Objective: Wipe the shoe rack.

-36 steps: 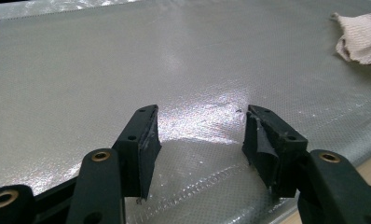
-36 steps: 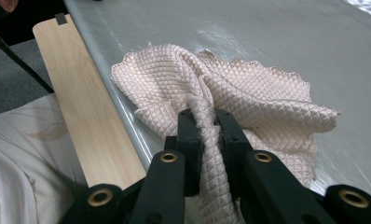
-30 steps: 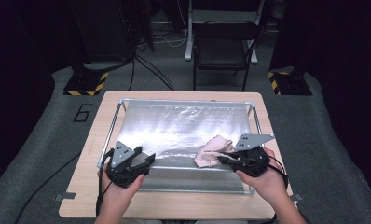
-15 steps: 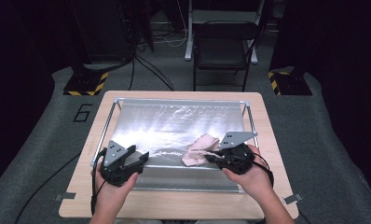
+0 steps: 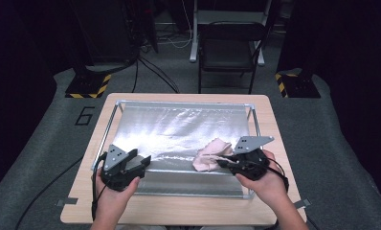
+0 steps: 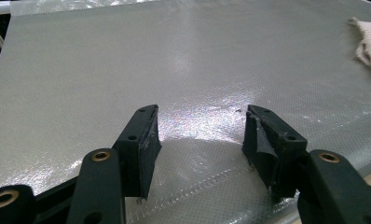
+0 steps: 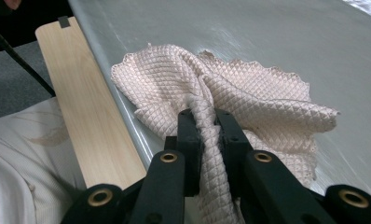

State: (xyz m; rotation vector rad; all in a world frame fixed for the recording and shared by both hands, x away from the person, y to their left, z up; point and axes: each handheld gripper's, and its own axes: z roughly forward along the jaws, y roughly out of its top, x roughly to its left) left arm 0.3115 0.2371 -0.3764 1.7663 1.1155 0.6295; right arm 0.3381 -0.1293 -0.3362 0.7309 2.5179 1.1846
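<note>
A pale pink quilted cloth (image 5: pixel 208 154) lies bunched on the silver sheet (image 5: pixel 179 127), near its front right. My right gripper (image 5: pixel 223 163) is shut on a gathered fold of the cloth (image 7: pixel 249 88), and in the right gripper view (image 7: pixel 207 116) the fabric is pinched tight between the two black jaws. My left gripper (image 5: pixel 143 160) hovers at the sheet's front left with its jaws open and nothing between them. In the left gripper view (image 6: pixel 200 116) the jaws stand over bare sheet, with the cloth (image 6: pixel 367 42) far off at the upper right.
The silver sheet sits in a metal frame (image 5: pixel 250 112) on a light wooden table (image 5: pixel 179 211). A strip of bare table edge (image 7: pixel 88 126) runs beside the cloth. A black chair (image 5: pixel 227 48) and floor stands (image 5: pixel 85 86) stand beyond the table.
Both hands and the held cloth sit slightly further left than a second ago. Neither gripper's jaws have changed.
</note>
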